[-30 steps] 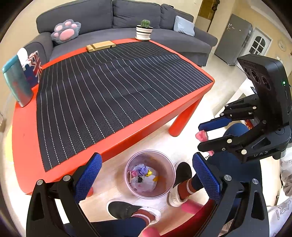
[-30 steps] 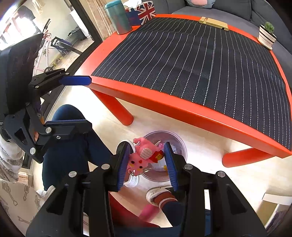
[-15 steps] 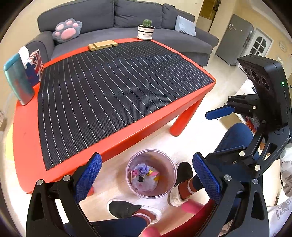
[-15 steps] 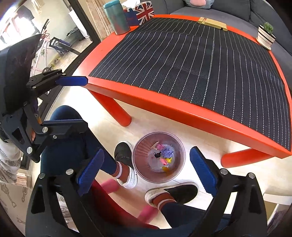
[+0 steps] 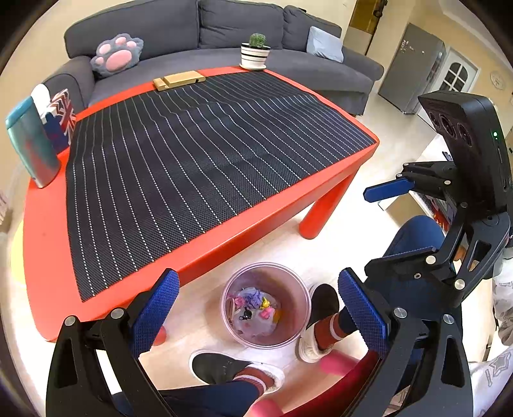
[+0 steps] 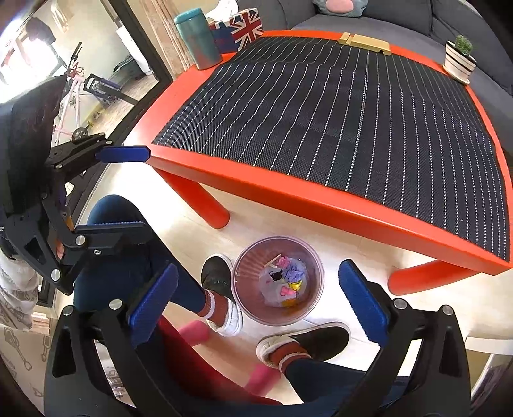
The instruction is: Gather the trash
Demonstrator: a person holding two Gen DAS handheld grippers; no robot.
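Observation:
A clear round trash bin stands on the floor by the red table, between a person's two feet. Crumpled pink, purple and yellow trash lies in its bottom. My left gripper hangs open above the bin with nothing between its blue pads. My right gripper is also over the bin; its jaws are opening wide and nothing is between them. The trash shows inside the bin from this side too. Each gripper shows in the other's view: the right gripper at right, the left gripper at left.
A black striped mat covers the table top. On the table stand a teal cup, a flag-print tissue box, a wooden block and a potted cactus. A grey sofa runs behind. Dark shoes flank the bin.
My right gripper went from shut on a pink piece of trash to wide open, and the pink piece dropped into the bin. The left gripper stayed open and still.

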